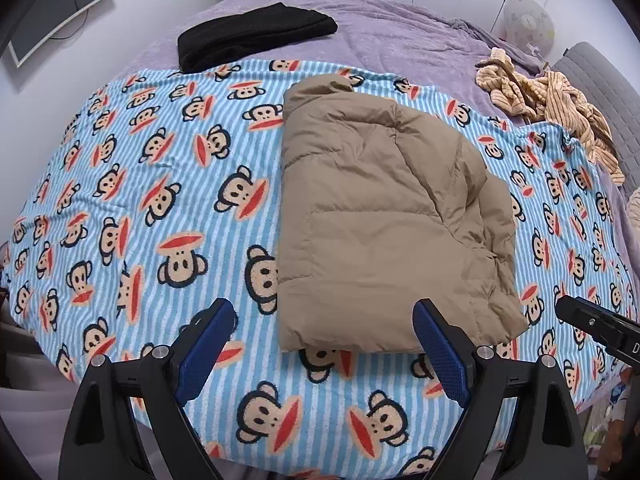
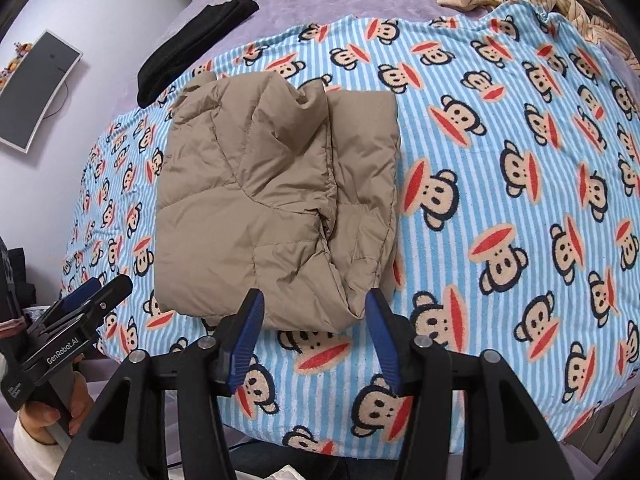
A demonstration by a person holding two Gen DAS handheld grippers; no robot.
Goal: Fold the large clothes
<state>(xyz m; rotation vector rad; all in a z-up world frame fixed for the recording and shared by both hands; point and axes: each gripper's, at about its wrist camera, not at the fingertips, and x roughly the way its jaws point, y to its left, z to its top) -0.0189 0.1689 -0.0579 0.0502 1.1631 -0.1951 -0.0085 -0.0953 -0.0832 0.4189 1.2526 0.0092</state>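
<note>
A tan puffer jacket (image 1: 384, 216) lies folded into a thick rectangle on the blue striped monkey-print blanket (image 1: 160, 200). It also shows in the right wrist view (image 2: 276, 196). My left gripper (image 1: 324, 332) is open and empty, just short of the jacket's near edge. My right gripper (image 2: 314, 320) is open and empty, its blue pads on either side of the jacket's near right corner, not closed on it. The right gripper shows at the right edge of the left wrist view (image 1: 596, 328), and the left gripper at the lower left of the right wrist view (image 2: 88, 300).
A folded black garment (image 1: 256, 36) lies at the far side on the purple bed cover (image 1: 400, 36). A crumpled beige striped garment (image 1: 556, 104) lies at the far right. A monitor (image 1: 60, 4) hangs on the left wall. The bed's near edge is right below the grippers.
</note>
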